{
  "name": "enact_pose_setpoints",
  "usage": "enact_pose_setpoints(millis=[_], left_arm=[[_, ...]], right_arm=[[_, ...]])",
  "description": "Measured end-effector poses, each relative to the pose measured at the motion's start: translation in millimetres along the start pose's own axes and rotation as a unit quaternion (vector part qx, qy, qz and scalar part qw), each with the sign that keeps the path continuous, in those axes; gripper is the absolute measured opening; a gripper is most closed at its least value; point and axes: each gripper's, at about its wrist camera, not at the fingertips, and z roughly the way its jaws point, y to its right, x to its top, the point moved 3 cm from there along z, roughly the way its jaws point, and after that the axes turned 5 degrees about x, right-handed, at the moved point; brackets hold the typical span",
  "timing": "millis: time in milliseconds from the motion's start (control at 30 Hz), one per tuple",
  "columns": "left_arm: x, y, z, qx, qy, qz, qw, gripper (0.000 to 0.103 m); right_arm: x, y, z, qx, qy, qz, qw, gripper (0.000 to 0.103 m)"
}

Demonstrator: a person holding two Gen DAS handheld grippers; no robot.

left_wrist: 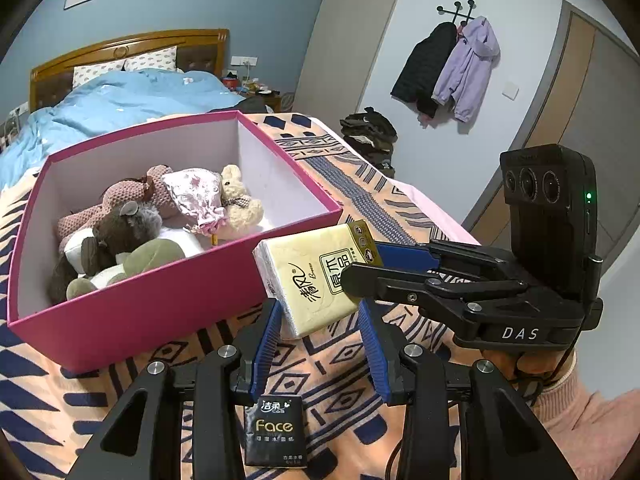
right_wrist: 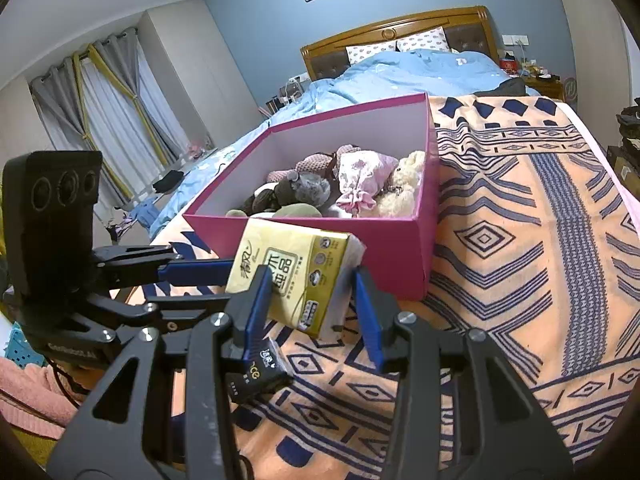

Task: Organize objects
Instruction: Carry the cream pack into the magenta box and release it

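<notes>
Left wrist view, nearest: black tissue pack lies flat on the blanket, under the left gripper; its lower edge is cut off by the gripper frame.
Left gripper: blue pads pressed on the lower end of the yellow tissue pack.
Right gripper: clamped on the same pack from the other side, one finger across the printed face, one behind.
Task item: yellow tissue pack held clear of the blanket, tilted, just in front of the near wall of the pink box.
Surface: orange blanket with navy diamonds and stripes, spread over the bed end.
Box: open top, plush toys heaped at one end, bare floor at the other.
Edges: blanket drops off at the right; open blanket right of the box in the right wrist view.
Person: pink sleeve behind the right gripper.
Room, far: blue duvet, wooden headboard, coats on a wall hook, door, curtains.
Hard to make out: how many toys; clutter on the bedside stand; pile of clothes by the wall.
</notes>
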Motion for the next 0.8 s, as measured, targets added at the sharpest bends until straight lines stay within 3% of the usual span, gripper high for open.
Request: enact_pose_setpoints(millis=[800], left_arm=[[13, -5, -2, -0.008, 0.007, -0.012, 0.9999, 0.04]], right_arm=[[14, 1, 1, 0.002, 0.008, -0.008, 1.0, 0.045]])
